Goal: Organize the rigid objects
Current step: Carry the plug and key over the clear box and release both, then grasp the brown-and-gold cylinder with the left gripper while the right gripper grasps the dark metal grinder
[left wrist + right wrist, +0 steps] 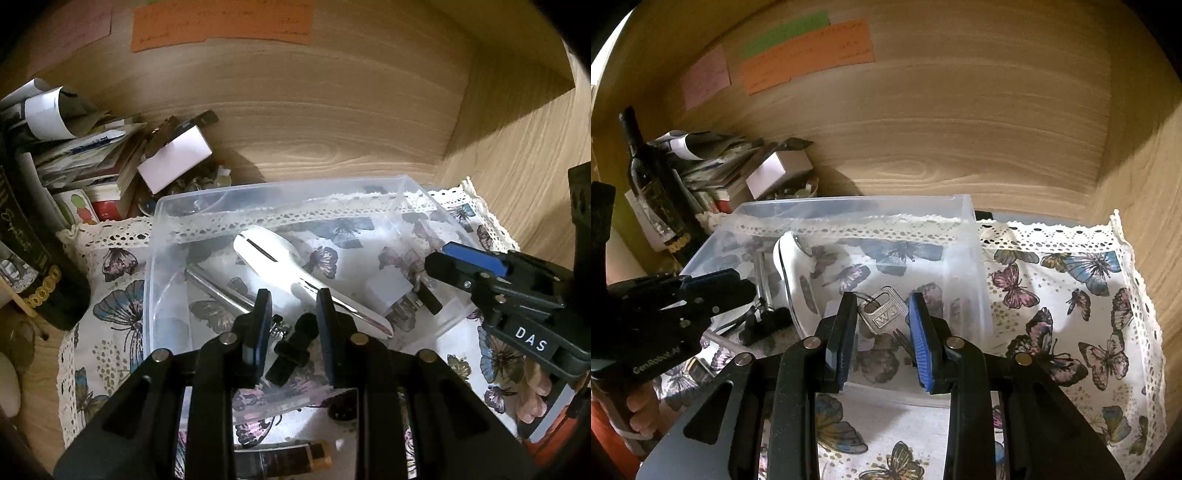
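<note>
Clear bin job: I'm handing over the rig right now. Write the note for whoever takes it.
Left gripper: open, straddling a black part in the clear bin.
Right gripper: over the bin, key between its fingers; grip unclear.
Done: white handle, chrome rod, white adapter in the bin.
Left: settle the key; dark tube lies outside on the cloth.

The box (964, 236) sits on the cloth (1071, 295); a key (882, 312) lies inside; a bottle (650, 184) stands to its left.
</note>
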The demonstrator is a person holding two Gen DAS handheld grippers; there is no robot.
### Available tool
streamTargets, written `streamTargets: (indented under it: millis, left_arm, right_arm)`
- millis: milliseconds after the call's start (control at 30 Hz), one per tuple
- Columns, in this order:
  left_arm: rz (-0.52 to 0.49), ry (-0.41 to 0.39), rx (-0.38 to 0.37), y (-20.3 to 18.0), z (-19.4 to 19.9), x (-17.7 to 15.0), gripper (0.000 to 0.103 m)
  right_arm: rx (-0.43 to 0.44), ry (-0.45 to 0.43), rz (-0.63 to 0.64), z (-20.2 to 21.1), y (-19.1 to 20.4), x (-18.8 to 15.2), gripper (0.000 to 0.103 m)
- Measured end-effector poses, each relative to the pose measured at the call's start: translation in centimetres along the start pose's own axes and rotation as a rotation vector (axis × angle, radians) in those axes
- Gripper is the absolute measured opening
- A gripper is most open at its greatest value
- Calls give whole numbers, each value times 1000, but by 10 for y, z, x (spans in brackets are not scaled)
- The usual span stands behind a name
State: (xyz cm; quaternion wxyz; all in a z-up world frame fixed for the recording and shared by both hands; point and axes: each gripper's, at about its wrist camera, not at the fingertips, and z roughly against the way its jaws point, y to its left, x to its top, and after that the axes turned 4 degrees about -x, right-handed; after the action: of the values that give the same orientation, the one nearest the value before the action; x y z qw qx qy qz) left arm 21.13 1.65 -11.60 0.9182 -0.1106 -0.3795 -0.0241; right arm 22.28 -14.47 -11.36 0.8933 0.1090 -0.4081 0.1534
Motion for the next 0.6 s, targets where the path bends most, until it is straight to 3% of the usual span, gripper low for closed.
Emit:
streamTargets:
  millis: [233, 367, 600]
  left_arm:
    - [3, -28, 8, -3, 17, 2, 39]
    - [5, -79, 17, -4, 41, 3, 61]
    - [15, -130, 60, 1, 79, -1, 86]
  right_arm:
    - [9, -35, -3, 16, -1, 3, 28]
    - [18, -71, 13, 32, 3, 4, 31]
    - [41, -149, 54, 66, 13, 1, 45]
